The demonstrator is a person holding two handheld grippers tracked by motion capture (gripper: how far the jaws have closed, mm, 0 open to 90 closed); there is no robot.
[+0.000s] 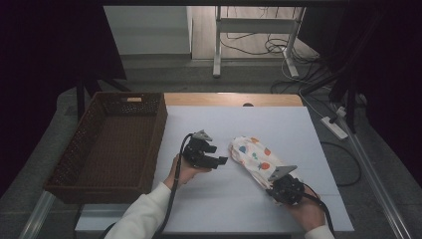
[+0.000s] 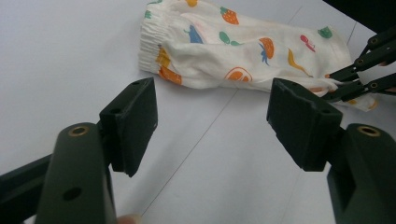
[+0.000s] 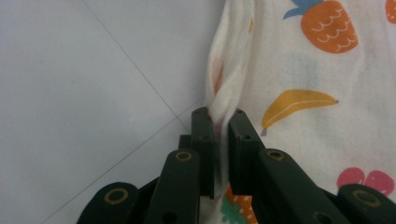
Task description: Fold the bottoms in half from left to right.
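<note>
**Desk:** Cloth on white: what does the high view give us?

**Photographer:** A small printed garment (image 1: 253,158) lies slantwise on the white surface (image 1: 278,209), right of centre. The right tool (image 1: 281,185) is at its near end; the left tool (image 1: 217,160) hovers just beside its left edge, a hand (image 1: 185,172) behind it. A brown wicker basket (image 1: 155,130) stands at the surface's left edge, well apart from the garment, nothing visible inside.

**Desk:** And the left gripper view?

**Photographer:** The left tool (image 2: 212,123) stands wide, nothing between its pads. Beyond it lies the garment (image 2: 243,51), its gathered elastic hem at the left, fruit print all over. At the right edge, the other tool's thin black links meet the cloth's far end.

**Desk:** Right gripper view?

**Photographer:** The right tool (image 3: 222,116) is pinched narrow on a bunched fold of the garment (image 3: 308,70), the cloth rising from between the pads in a twisted ridge. A banana and a strawberry print lie just beside.

**Desk:** How would it handle?

**Photographer:** My reading: light, thin and limp. It should sag and drape if lifted by one end, and a shallow pinch could slip off. The thick elastic hem looks the surest place for the open tool to bite, opposite the end already held.
</note>
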